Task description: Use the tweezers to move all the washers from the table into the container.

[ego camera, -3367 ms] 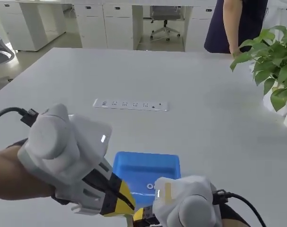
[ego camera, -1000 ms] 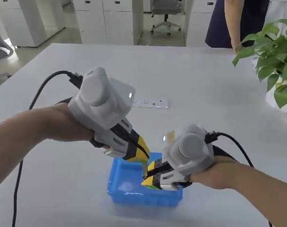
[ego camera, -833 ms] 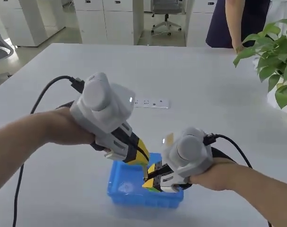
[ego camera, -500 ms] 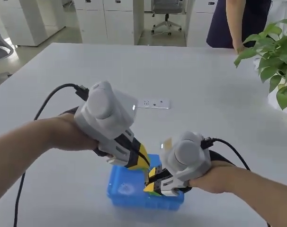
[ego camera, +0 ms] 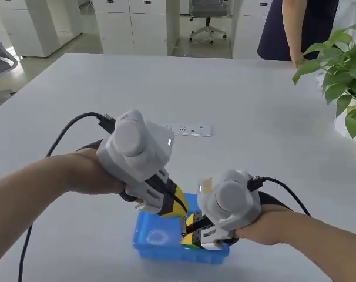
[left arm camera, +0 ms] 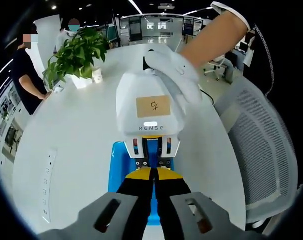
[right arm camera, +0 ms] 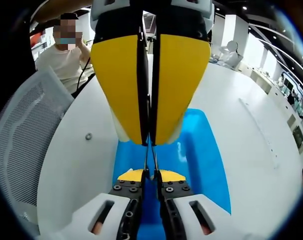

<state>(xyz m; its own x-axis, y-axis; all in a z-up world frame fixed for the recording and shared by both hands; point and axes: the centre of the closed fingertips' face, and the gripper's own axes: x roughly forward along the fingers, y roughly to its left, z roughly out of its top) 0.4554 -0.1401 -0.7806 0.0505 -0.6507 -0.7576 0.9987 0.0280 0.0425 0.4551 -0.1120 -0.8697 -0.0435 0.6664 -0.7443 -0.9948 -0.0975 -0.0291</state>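
Observation:
The blue container (ego camera: 157, 244) sits on the white table just in front of me. My left gripper (ego camera: 179, 207) and right gripper (ego camera: 191, 231) meet tip to tip above its right half. In the right gripper view the left gripper's yellow jaws (right arm camera: 149, 75) point down, shut on thin metal tweezers (right arm camera: 149, 150). The tweezers' lower end runs between the right gripper's own closed jaws (right arm camera: 150, 176). One small washer (right arm camera: 88, 136) lies on the table beside the container (right arm camera: 204, 150). In the left gripper view the left gripper (left arm camera: 151, 175) is shut, facing the right gripper's white body (left arm camera: 150, 107).
A white power strip (ego camera: 187, 128) lies on the table beyond the grippers. A potted plant (ego camera: 342, 70) stands at the right edge, and a person (ego camera: 295, 26) stands behind the far side. A black cable (ego camera: 66, 138) trails from the left gripper.
Both grippers have sunk lower and come a little nearer to me over the container, still tip to tip. The jaws look the same as before.

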